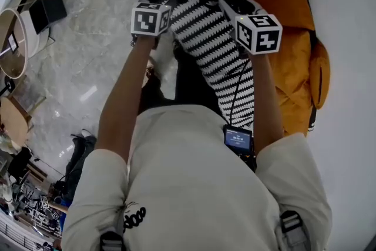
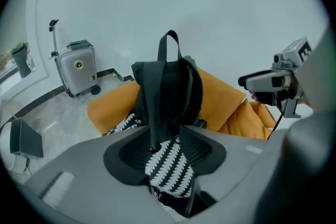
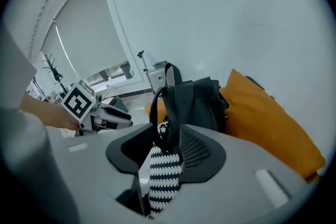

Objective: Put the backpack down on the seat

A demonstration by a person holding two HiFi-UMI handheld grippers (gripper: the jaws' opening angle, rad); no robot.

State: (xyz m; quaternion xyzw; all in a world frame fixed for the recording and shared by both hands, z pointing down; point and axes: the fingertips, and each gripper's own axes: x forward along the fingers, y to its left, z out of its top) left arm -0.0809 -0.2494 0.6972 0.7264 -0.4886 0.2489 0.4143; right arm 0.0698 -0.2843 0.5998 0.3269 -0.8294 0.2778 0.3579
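Observation:
The black backpack [image 2: 169, 86] stands upright on the orange seat [image 2: 110, 107], its top loop up; in the right gripper view the backpack [image 3: 198, 101] leans against the orange cushion [image 3: 268, 123]. Its black-and-white patterned straps [image 1: 207, 41] run back toward me. My left gripper [image 2: 168, 157] is shut on one patterned strap [image 2: 167, 168], with a black strap beside it. My right gripper [image 3: 165, 157] is shut on the other patterned strap [image 3: 164, 176]. From the head view the left gripper [image 1: 151, 9] and right gripper [image 1: 251, 16] sit side by side before the seat [image 1: 294, 67].
A silver suitcase [image 2: 77, 67] stands by the curved white wall, left of the seat. A black box [image 1: 47, 12] lies on the marble floor, near a round table [image 1: 12, 44]. Clutter sits at the lower left of the head view.

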